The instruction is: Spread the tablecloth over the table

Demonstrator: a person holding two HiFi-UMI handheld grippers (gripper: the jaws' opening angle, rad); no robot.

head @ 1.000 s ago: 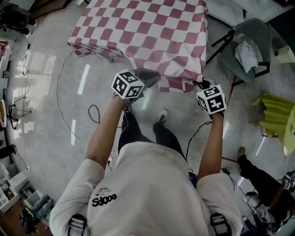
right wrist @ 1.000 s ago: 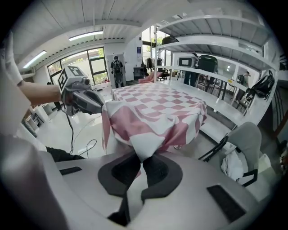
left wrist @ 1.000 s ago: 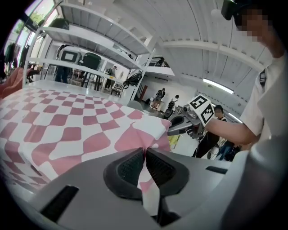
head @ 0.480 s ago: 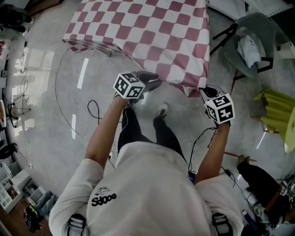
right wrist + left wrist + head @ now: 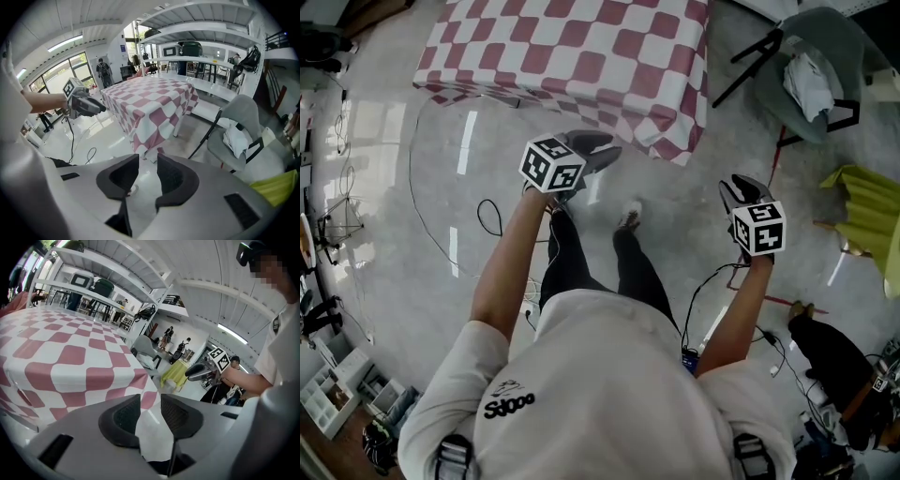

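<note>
Release seems to be the step in hand. The tablecloth (image 5: pixel 581 56) is already lying over the table top, and its red and white squares are hanging down on the sides that I can see, so the table under it is hidden. I judge the spreading as nearly finished.

The left gripper (image 5: pixel 598 148) is hovering just in front of the tablecloth's near edge. Its jaws have just been opening and are now standing apart, with nothing between them; only the floor and the hanging hem are showing behind the gap. The right gripper (image 5: pixel 733 190) is hanging near the tablecloth's near right corner, a little apart from it. Its jaws have also just been opening, and nothing is between them.

The next move probably calls for a check of the hem. The near right corner is looking a little bunched, so 1 gripper may need to pinch it again and pull it flat, gently, so that the tablecloth is not sliding off the far side.

No real container is taking part here. Right of the tablecloth, a grey chair (image 5: pixel 825 56) is carrying a white bundle (image 5: pixel 814 80) on its seat; what the bundle is I cannot tell.
</note>
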